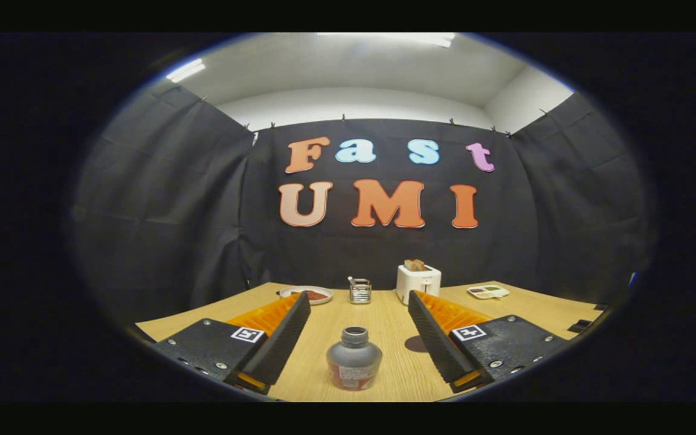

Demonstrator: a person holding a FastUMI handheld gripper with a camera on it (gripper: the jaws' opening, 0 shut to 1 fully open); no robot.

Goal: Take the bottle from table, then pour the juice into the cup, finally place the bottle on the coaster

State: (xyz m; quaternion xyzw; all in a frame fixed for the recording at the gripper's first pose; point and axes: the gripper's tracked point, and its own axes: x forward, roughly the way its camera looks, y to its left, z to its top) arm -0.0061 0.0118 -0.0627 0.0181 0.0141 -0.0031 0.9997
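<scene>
A small grey bottle with an open neck and a red label stands upright on the wooden table, between my two fingers and touched by neither. My gripper is open wide, one finger on each side of the bottle. A clear glass cup stands farther back on the table, beyond the fingertips. A dark round coaster lies flat just right of the bottle, partly hidden by the right finger.
A white toaster holding bread stands at the back of the table, right of the cup. A plate with something brown on it lies at the back left. A small white tray lies at the back right.
</scene>
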